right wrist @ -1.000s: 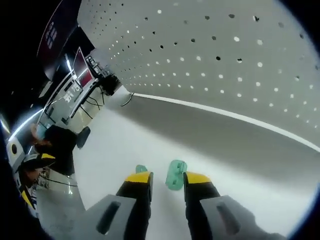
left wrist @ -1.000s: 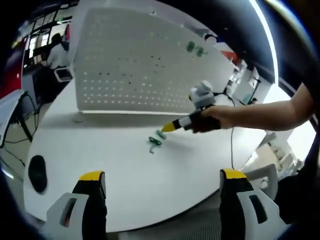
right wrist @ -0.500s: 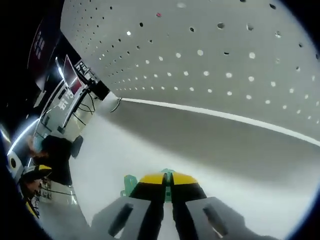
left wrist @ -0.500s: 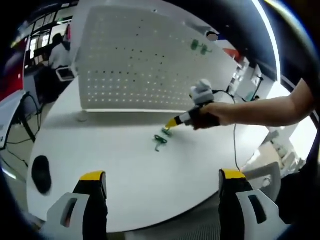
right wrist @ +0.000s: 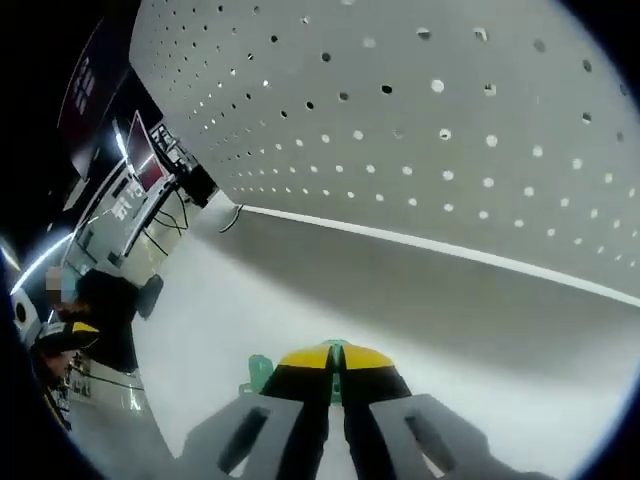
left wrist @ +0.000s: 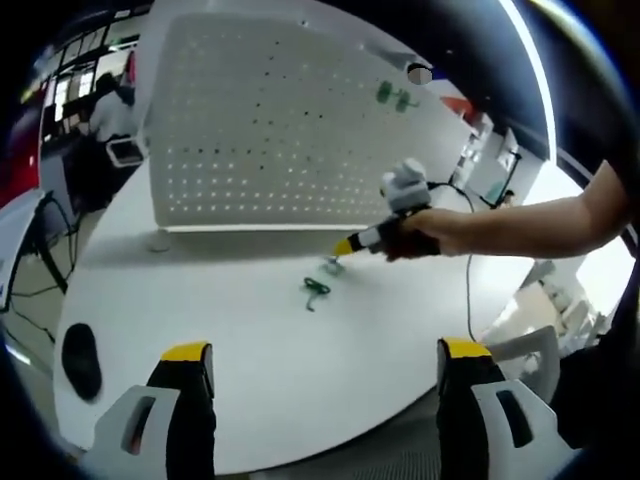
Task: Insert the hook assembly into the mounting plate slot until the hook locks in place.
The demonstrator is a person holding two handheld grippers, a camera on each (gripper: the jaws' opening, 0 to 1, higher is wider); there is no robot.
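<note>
A white pegboard [left wrist: 270,130] stands upright at the back of the white table [left wrist: 200,310], with two green hooks [left wrist: 393,95] hung near its top right. My right gripper [left wrist: 343,246], held by a hand, is low over the table and shut on a small green hook piece [left wrist: 331,265]. In the right gripper view the yellow-tipped jaws [right wrist: 335,354] are pressed together with a sliver of green between them, facing the pegboard [right wrist: 450,130]. A second green hook [left wrist: 316,291] lies loose on the table beside it, also showing as a green piece [right wrist: 260,368]. My left gripper [left wrist: 325,352] is wide open, holding nothing.
A black oval object [left wrist: 78,360] lies near the table's left edge. A small round white thing [left wrist: 157,241] sits at the pegboard's foot. A person [left wrist: 105,105] sits at a desk far back left. A cable [left wrist: 465,290] trails over the table's right side.
The right gripper's jaws, open around the green hook piece a second ago, have closed on it. The left gripper stays open and nearly still.
</note>
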